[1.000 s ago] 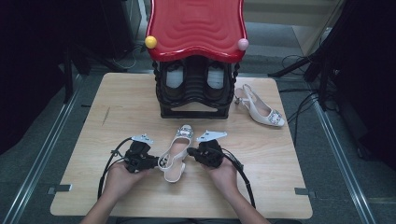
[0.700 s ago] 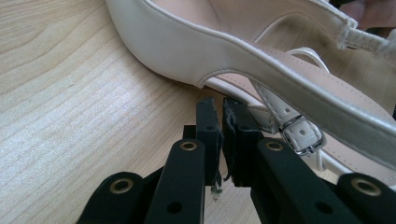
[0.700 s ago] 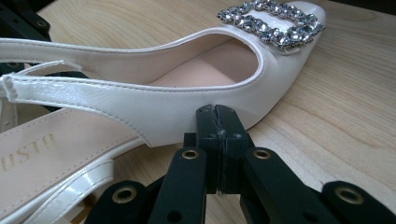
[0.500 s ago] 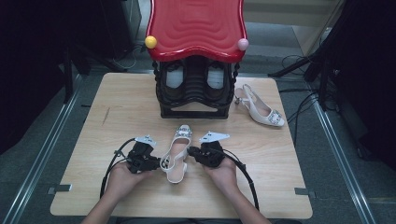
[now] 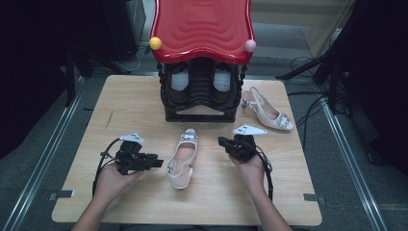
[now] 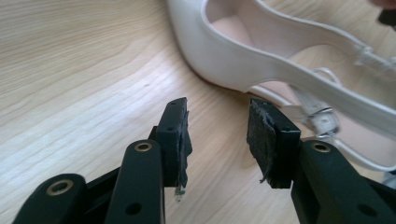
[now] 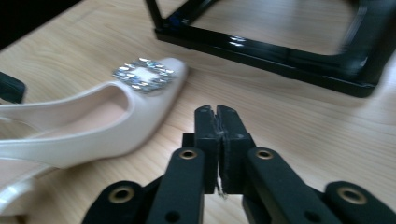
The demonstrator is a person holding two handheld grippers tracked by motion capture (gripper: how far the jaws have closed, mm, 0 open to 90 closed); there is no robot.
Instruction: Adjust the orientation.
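A white slingback shoe (image 5: 184,157) with a jewelled buckle lies flat on the wooden table (image 5: 134,103), toe toward the black rack. The left gripper (image 5: 157,162) sits just left of its heel, open and empty; in the left gripper view the shoe (image 6: 261,56) lies just beyond the gripper (image 6: 217,137), whose pads stand apart. The right gripper (image 5: 221,142) rests right of the toe, jaws pressed together on nothing. In the right gripper view that gripper (image 7: 216,122) is shut beside the shoe (image 7: 100,119).
A black shoe rack (image 5: 201,91) with a red wavy top (image 5: 202,26) stands at the table's back middle, a pair of shoes inside. A second white slingback shoe (image 5: 268,109) lies right of it. Cables trail from both grippers.
Both grippers have drawn away sideways from the shoe, the left one leftward and the right one rightward. The shoe stays on the table, released.
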